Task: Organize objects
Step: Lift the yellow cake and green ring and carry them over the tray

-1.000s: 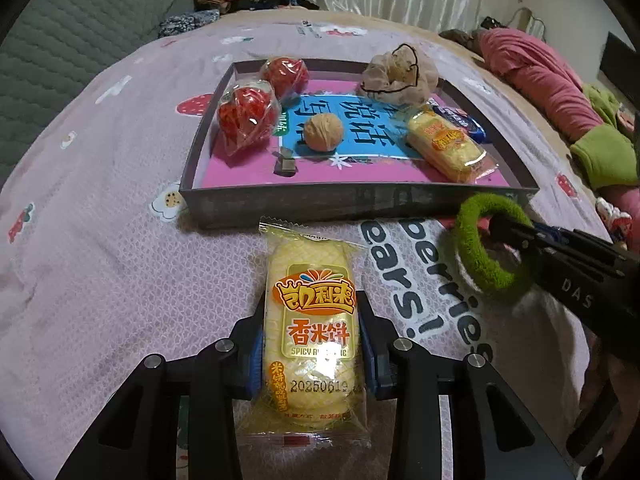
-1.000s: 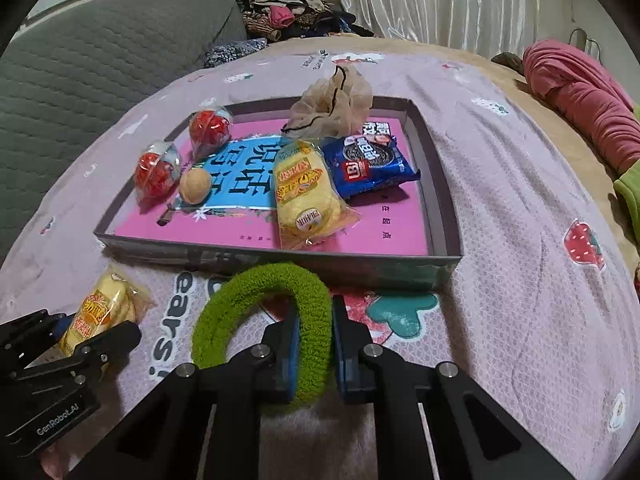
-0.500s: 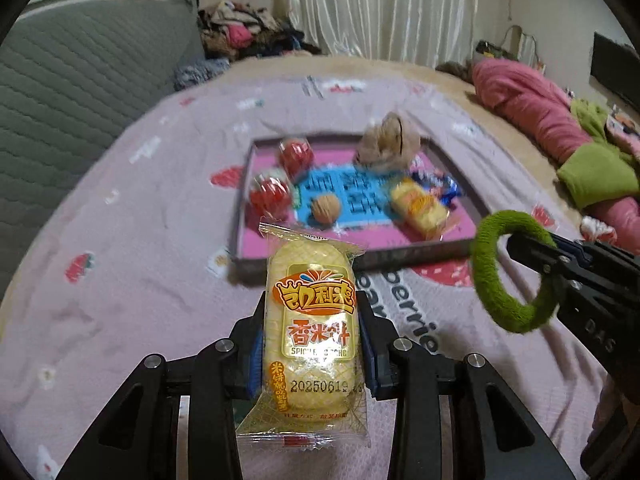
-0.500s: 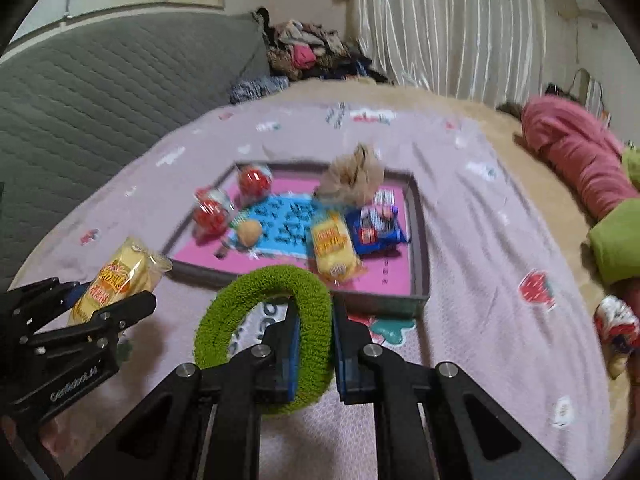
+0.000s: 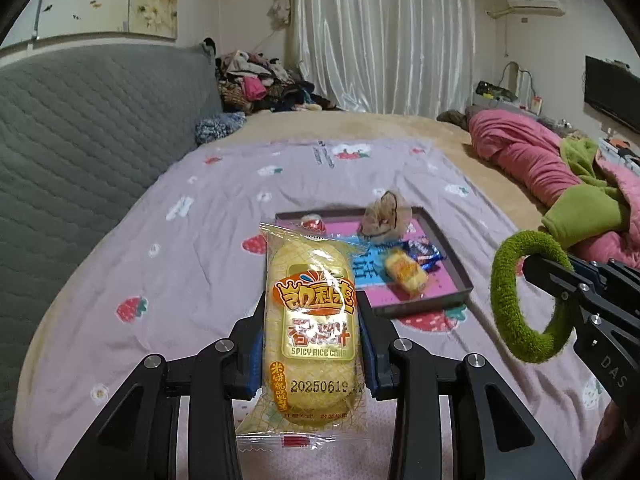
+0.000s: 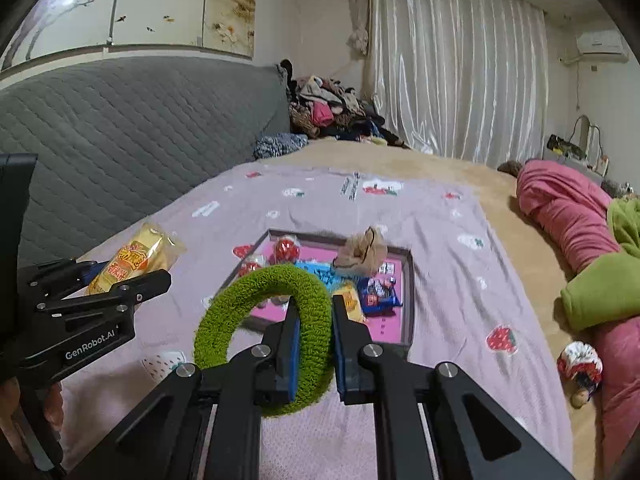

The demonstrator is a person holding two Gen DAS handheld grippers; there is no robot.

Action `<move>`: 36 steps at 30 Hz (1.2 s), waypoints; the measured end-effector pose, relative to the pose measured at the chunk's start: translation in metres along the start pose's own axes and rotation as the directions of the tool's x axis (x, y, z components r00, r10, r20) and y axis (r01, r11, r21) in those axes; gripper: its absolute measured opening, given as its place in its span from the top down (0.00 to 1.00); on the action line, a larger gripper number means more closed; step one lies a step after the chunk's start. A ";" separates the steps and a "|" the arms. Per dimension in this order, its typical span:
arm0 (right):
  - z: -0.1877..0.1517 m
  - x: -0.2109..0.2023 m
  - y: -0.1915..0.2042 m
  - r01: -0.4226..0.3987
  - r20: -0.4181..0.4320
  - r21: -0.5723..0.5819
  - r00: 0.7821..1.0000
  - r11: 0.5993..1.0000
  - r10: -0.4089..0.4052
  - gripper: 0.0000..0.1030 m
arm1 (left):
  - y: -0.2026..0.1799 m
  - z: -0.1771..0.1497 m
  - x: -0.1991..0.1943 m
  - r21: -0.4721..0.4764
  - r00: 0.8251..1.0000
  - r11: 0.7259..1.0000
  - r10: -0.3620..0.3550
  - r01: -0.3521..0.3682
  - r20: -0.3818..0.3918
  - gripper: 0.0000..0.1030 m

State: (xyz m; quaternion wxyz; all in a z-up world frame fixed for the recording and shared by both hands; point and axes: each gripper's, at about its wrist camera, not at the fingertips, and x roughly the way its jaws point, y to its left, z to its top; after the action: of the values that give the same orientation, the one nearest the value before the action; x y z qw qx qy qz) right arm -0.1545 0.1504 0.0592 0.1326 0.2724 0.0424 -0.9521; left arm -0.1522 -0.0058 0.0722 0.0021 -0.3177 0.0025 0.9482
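Note:
My left gripper point(image 5: 312, 344) is shut on a yellow rice cake packet point(image 5: 312, 320) and holds it high above the bed; the packet also shows in the right wrist view point(image 6: 134, 258). My right gripper point(image 6: 314, 332) is shut on a green fuzzy hair ring point(image 6: 268, 320), also seen in the left wrist view point(image 5: 520, 296). Ahead on the bed lies a grey tray point(image 5: 452, 260) with a pink and blue bottom. It holds a beige scrunchie point(image 5: 386, 216), another yellow packet point(image 5: 404, 276), a blue cookie packet point(image 5: 424, 254) and red wrapped balls point(image 6: 286, 248).
The bed has a lilac strawberry-print sheet point(image 5: 200, 240). A grey quilted headboard point(image 5: 80, 140) stands on the left. Pink and green bedding point(image 5: 560, 184) lies on the right. A small red and white item point(image 6: 580, 364) lies by the bedding. Clothes point(image 5: 256, 84) are piled at the back.
Both grippers have risen and pulled back from the tray with their objects still held. The tray now looks smaller and farther away.

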 end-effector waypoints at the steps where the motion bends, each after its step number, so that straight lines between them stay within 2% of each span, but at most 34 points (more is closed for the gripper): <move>1: 0.004 -0.001 -0.001 0.001 0.007 -0.002 1.000 1.000 -0.001 0.87 | -0.001 0.004 -0.002 0.003 1.000 1.000 0.009 -0.009 0.005 0.62; 13: 0.046 0.004 -0.024 0.004 0.086 0.011 0.996 1.000 -0.005 0.87 | -0.005 0.067 0.006 0.038 0.995 0.999 0.022 -0.026 0.096 0.62; 21: 0.067 0.028 -0.044 0.021 0.132 0.003 0.991 1.000 -0.021 0.87 | -0.013 0.094 0.055 0.035 0.995 0.999 -0.002 -0.001 0.104 0.62; 27: 0.062 0.060 -0.074 0.025 0.135 0.061 0.990 0.998 -0.033 0.87 | -0.022 0.096 0.106 0.038 0.995 0.999 -0.020 0.017 0.093 0.62; 36: 0.044 0.120 -0.087 0.035 0.094 0.072 0.995 0.997 -0.041 0.87 | -0.029 0.063 0.185 0.008 0.999 0.999 -0.045 0.045 0.030 0.62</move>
State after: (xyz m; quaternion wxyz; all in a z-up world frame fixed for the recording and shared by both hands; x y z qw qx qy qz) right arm -0.2984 0.2000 0.0335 0.1067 0.2304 0.0079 -0.9672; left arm -0.3372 0.0236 0.0109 0.0247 -0.3031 -0.0014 0.9526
